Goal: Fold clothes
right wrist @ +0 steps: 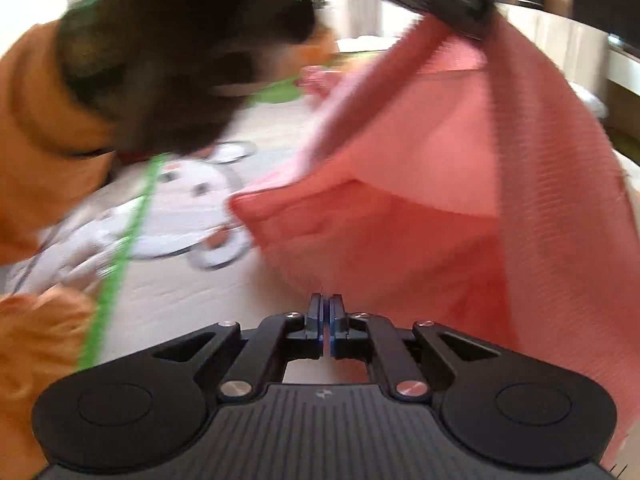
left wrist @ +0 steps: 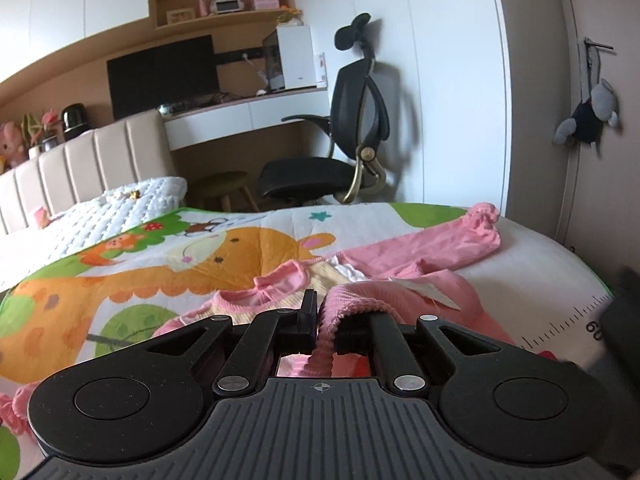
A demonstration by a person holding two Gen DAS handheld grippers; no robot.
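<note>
A pink knit garment (left wrist: 420, 256) lies spread on a cartoon-print bed cover (left wrist: 160, 272), one sleeve reaching to the far right. My left gripper (left wrist: 322, 312) is shut on the garment's ribbed hem, which drapes over the right finger. In the blurred right wrist view, the same pink garment (right wrist: 440, 184) hangs lifted in front and to the right. My right gripper (right wrist: 329, 308) has its fingers pressed together at the fabric's lower edge; whether cloth is pinched between them I cannot tell. The other gripper (right wrist: 192, 60) shows dark at upper left.
A black office chair (left wrist: 340, 152) and a small stool (left wrist: 224, 188) stand beyond the bed by a white desk (left wrist: 248, 112). A padded headboard (left wrist: 80, 164) and white quilt (left wrist: 120, 208) are at left. The bed's right edge (left wrist: 580, 272) drops off.
</note>
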